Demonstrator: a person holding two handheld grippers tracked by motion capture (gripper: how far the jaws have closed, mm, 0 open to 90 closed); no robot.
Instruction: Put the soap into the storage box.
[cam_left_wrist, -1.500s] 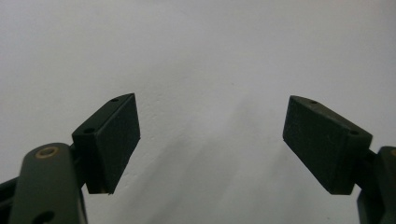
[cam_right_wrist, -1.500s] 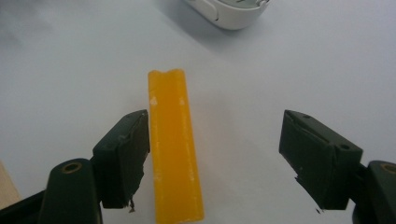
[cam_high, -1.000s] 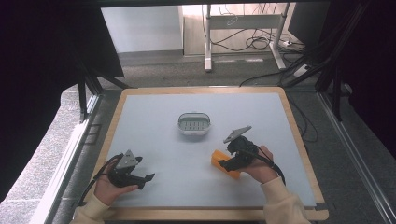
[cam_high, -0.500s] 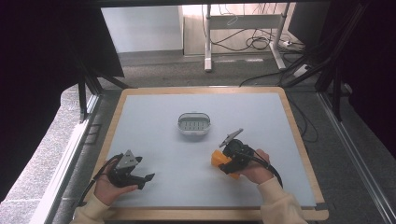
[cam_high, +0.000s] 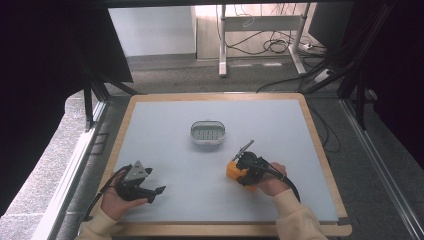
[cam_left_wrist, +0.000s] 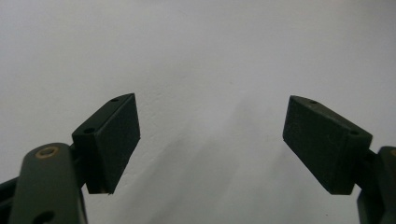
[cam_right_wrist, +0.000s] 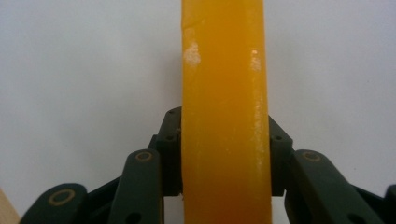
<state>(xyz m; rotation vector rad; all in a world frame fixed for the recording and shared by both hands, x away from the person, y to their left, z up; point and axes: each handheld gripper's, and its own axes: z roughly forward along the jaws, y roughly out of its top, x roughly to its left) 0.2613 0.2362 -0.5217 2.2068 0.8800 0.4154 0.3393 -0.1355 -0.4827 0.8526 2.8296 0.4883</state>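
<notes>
While the right gripper (cam_high: 239, 172) sits in the lower right of the high view, its jaws have just been closing and now press on an orange block (cam_high: 233, 171), one pad against each long side. From the right gripper view the block (cam_right_wrist: 225, 116) runs straight up the middle of the frame, its face scuffed with pale marks, and the black jaws hug it on both sides with no gap to see. Below it lies the pale grey table mat (cam_high: 165, 130). Whether the block rests on the mat or is raised a little I cannot tell from the high view.

Over in the lower left of the high view, the left gripper (cam_high: 152, 192) is held in the person's left hand (cam_high: 116, 199) just above the mat. Seen in the left gripper view, its two black pads (cam_left_wrist: 116, 140) stand wide apart with bare mat between them.

A small white perforated tray (cam_high: 207, 134) sits near the middle of the mat, well apart from both grippers.
</notes>
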